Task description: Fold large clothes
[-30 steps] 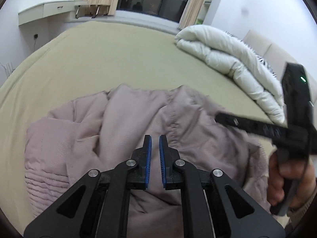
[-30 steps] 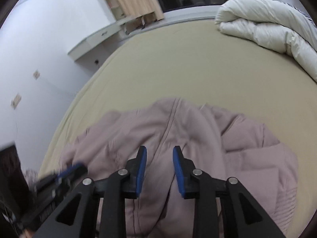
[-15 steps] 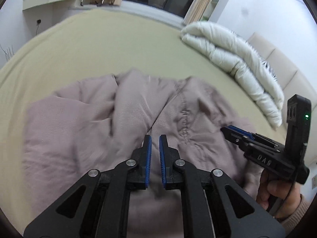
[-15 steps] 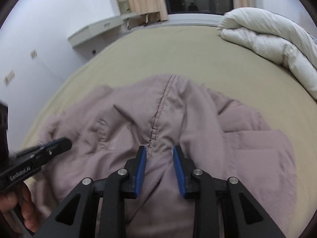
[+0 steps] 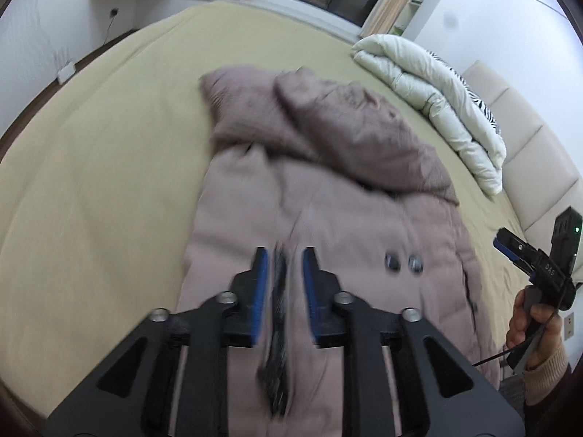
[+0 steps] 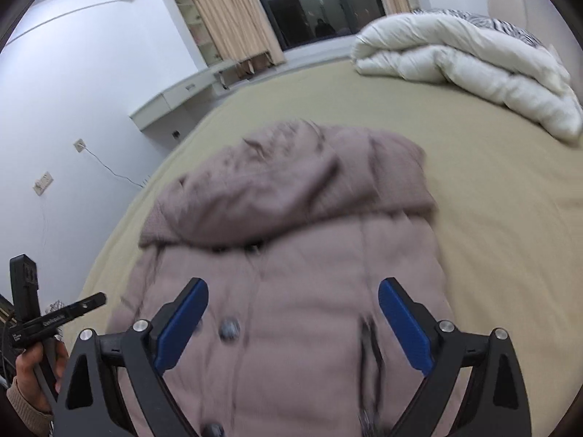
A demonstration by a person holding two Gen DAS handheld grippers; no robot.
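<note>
**A:** ok so the left gripper has just been opening, fingers only a bit apart now. A dark fur-looking strip shows in the gap, but nothing looks pinched. The mauve coat lies on the bed, stretching forward from the fingertips.

**B:** right gripper has just sprung wide, spread over the coat front, gripping nothing. My worry: that puffy folded-over part past the fingertips could spring back, since padding like that probably won't hold a crease.

**A:** the left view shows two buttons to the right of its fingers; the right view shows the wall sockets.

**B:** both catch the duvet, well beyond the coat.
</note>
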